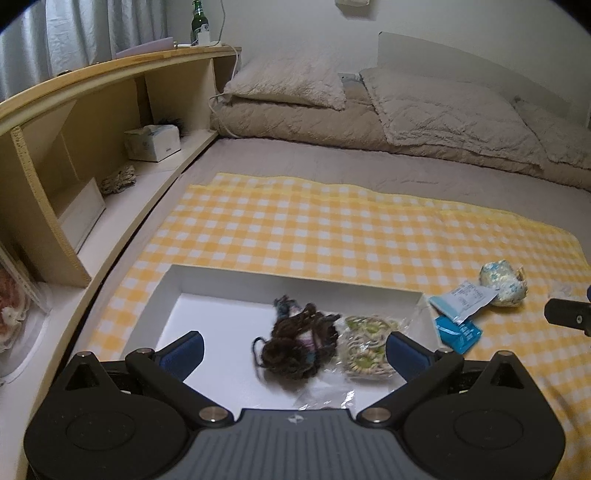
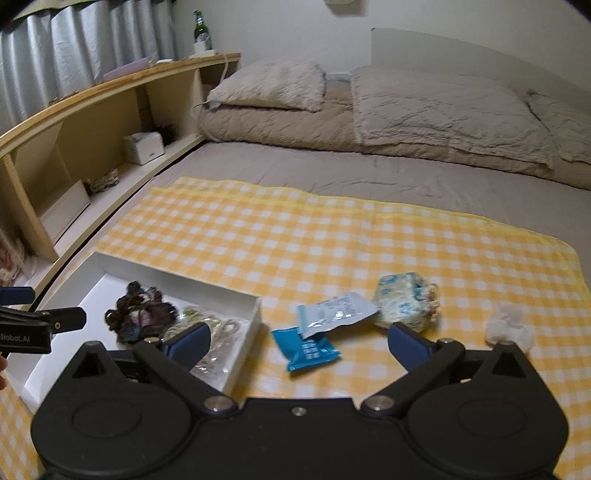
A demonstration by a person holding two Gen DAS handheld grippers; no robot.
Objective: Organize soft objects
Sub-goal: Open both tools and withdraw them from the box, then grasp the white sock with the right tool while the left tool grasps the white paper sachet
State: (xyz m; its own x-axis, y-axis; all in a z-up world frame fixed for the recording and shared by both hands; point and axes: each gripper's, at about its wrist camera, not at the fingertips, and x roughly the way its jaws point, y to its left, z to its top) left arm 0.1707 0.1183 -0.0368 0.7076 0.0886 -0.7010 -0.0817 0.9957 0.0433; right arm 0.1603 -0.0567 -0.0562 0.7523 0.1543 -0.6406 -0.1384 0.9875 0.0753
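Note:
A white box [image 1: 207, 282] [image 2: 242, 354] lies on a yellow checked cloth [image 1: 332, 229] [image 2: 314, 240]. In it lie a dark yarn bundle [image 1: 297, 343] [image 2: 138, 314] and a bagged green-cream crochet piece [image 1: 369, 347] [image 2: 218, 332]. My left gripper [image 1: 295, 350] is open and empty just above the box. To the right of the box on the cloth lie a blue packet [image 1: 458, 332] [image 2: 308, 349], a white-blue sachet [image 1: 463, 299] [image 2: 336, 310], a floral soft bundle [image 1: 504, 282] [image 2: 404, 299] and a white fluffy piece [image 2: 509, 328]. My right gripper [image 2: 297, 341] is open, empty, above the blue packet.
The cloth lies on a grey bed with pillows [image 1: 288, 83] and a folded quilt [image 1: 443, 110] at the far end. A wooden shelf unit [image 1: 74, 122] along the left holds a tissue box [image 1: 153, 142]; a green bottle [image 1: 198, 20] stands on top.

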